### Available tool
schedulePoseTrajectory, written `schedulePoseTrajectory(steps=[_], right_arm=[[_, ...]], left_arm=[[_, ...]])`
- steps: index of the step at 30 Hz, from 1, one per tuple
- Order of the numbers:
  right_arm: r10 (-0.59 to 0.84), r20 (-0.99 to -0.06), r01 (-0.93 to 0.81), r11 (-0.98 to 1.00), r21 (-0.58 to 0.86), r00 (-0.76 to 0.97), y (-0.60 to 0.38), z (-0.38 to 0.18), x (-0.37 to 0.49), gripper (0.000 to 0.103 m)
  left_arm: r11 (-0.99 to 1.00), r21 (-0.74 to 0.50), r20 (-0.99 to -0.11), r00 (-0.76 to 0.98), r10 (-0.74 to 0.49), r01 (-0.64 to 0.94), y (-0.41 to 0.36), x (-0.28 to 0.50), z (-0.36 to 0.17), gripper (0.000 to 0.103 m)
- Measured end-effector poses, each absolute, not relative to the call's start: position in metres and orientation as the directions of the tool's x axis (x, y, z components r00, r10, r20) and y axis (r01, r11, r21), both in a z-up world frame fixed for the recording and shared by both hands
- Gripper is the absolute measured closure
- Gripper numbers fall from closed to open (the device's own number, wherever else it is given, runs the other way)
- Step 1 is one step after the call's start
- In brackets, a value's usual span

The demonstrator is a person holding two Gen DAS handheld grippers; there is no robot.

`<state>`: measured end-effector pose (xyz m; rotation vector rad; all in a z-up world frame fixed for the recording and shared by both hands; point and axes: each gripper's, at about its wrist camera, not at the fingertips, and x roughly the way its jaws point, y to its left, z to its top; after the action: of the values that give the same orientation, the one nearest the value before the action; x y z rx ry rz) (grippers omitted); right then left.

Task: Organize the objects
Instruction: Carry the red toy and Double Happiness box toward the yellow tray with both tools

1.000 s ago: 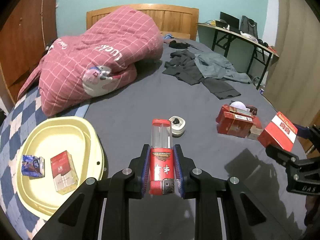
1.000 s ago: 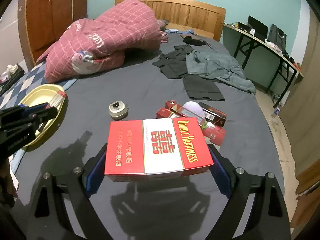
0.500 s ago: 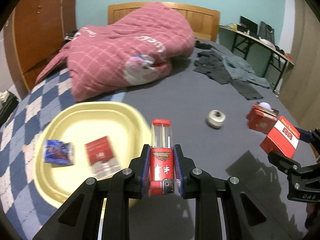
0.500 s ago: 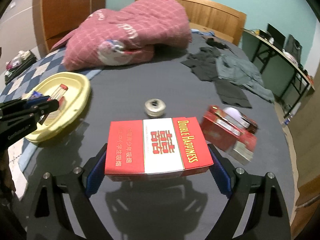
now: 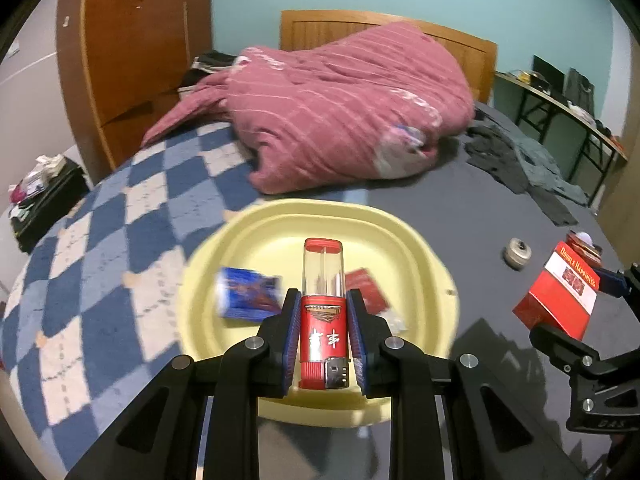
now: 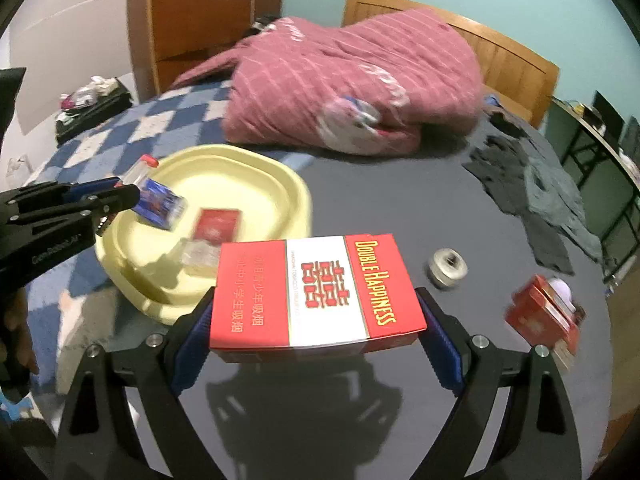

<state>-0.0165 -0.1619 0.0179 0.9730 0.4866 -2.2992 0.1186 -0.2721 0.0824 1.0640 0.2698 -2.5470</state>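
Observation:
My left gripper [image 5: 323, 306] is shut on a red lighter with a clear top [image 5: 324, 304] and holds it above the near part of the yellow tray [image 5: 420, 240]. In the tray lie a blue pack [image 5: 246, 292] and a red pack [image 5: 366, 286]. My right gripper [image 6: 316, 312] is shut on a red and white "Double Happiness" carton [image 6: 316, 288], held above the dark bed cover, right of the tray [image 6: 288, 184]. The carton also shows in the left wrist view [image 5: 558, 296], and the left gripper with the lighter shows in the right wrist view [image 6: 100, 200].
A small round metal tin [image 6: 446, 266] and a pile of red packs with a white ball [image 6: 546, 312] lie on the dark cover to the right. A pink quilt [image 5: 340, 108] and dark clothes [image 5: 516, 160] lie further back. A wardrobe [image 5: 132, 48] stands left.
Both grippers have swung left toward the tray. The lighter now hangs over the tray's near part, and the carton has come closer to the tray's right edge.

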Motion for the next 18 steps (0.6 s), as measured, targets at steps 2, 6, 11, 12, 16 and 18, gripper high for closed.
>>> schedulePoseTrajectory(steps=[2,6,11,12,16,18], right_arm=[[-0.39,-0.733,0.658,-0.746,-0.104,-0.558,-0.176,0.025,-0.016,0.012],[-0.424,-0.706,0.678,-0.726,-0.11,-0.568,-0.201,0.049,-0.016,0.012],[-0.448,-0.688,0.699,-0.705,-0.12,-0.571,-0.222,0.06,-0.016,0.012],[-0.45,-0.689,0.702,-0.702,-0.12,-0.568,-0.225,0.059,-0.017,0.012],[-0.439,-0.71,0.709,-0.695,-0.12,-0.55,-0.238,0.043,-0.028,0.012],[-0.433,-0.721,0.712,-0.692,-0.118,-0.541,-0.244,0.032,-0.037,0.012]], left_arm=[[-0.907,-0.027,-0.716,-0.642,-0.275,0.42,-0.285,0.123,0.087,0.081],[-0.893,-0.012,-0.698,-0.643,-0.315,0.45,-0.307,0.128,0.103,0.081],[-0.888,-0.024,-0.684,-0.655,-0.321,0.459,-0.324,0.125,0.111,0.081],[-0.889,-0.023,-0.683,-0.656,-0.321,0.458,-0.326,0.122,0.11,0.081],[-0.892,-0.023,-0.693,-0.651,-0.311,0.451,-0.336,0.106,0.099,0.081],[-0.895,-0.025,-0.701,-0.646,-0.302,0.445,-0.343,0.09,0.088,0.081]])
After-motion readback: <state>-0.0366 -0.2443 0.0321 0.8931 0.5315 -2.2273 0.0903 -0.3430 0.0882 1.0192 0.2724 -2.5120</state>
